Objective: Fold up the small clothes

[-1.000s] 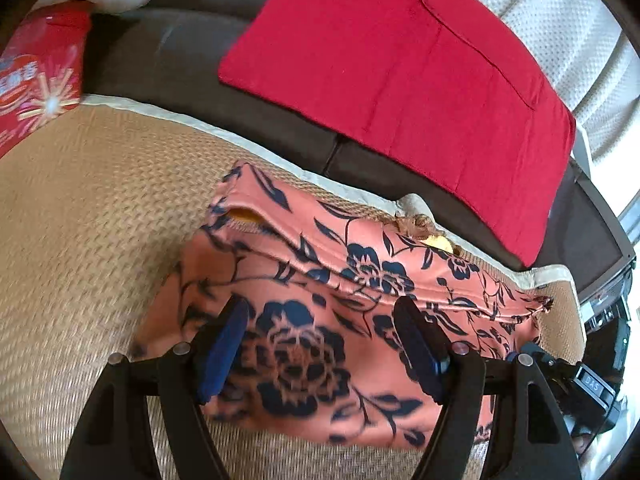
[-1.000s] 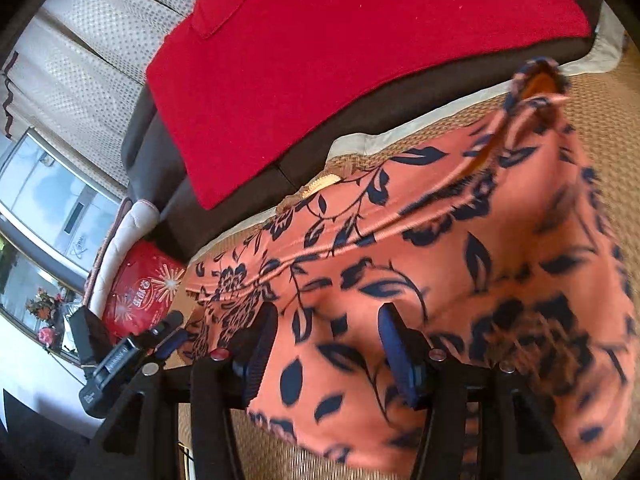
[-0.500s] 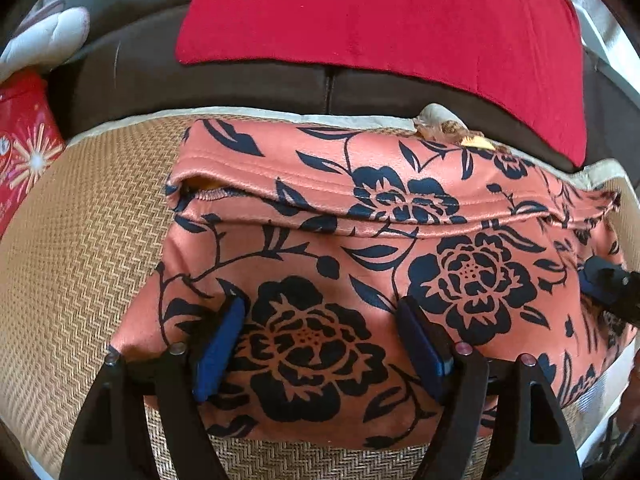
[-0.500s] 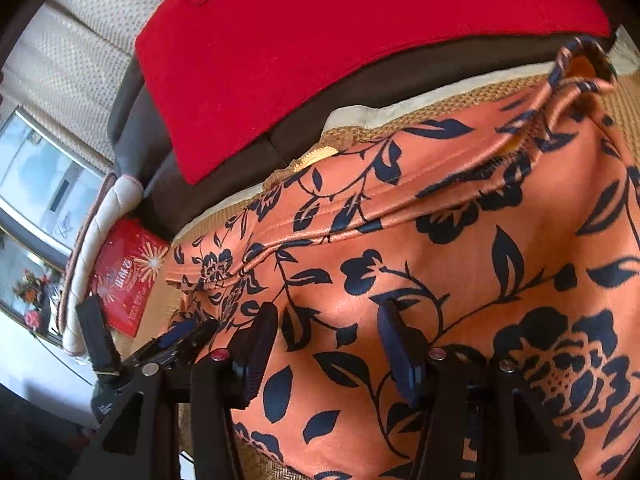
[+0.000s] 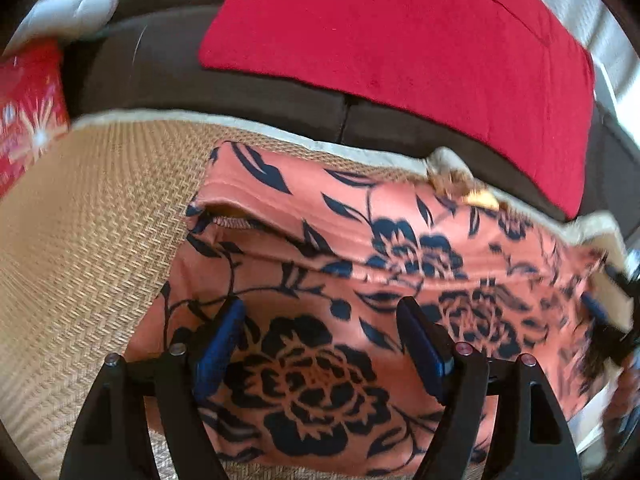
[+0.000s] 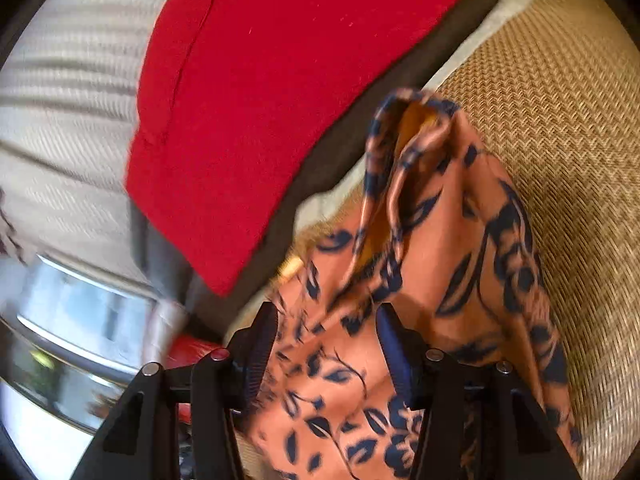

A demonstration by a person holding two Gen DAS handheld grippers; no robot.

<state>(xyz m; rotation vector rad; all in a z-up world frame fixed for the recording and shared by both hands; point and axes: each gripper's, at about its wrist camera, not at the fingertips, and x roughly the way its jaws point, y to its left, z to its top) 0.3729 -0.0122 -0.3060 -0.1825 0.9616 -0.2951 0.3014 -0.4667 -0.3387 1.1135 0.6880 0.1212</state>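
1. Left wrist view: left gripper (image 5: 320, 344) unclenched above the floral garment (image 5: 360, 280) on the woven mat (image 5: 92, 216).
2. Right gripper (image 6: 326, 344): jaws parted; cloth between them, grip apparently none, view blurred.

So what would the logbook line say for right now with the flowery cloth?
task: fold small clothes | garment: orange floral cloth on woven mat | left gripper: open over cloth | right gripper: cloth between jaws, grip unclear
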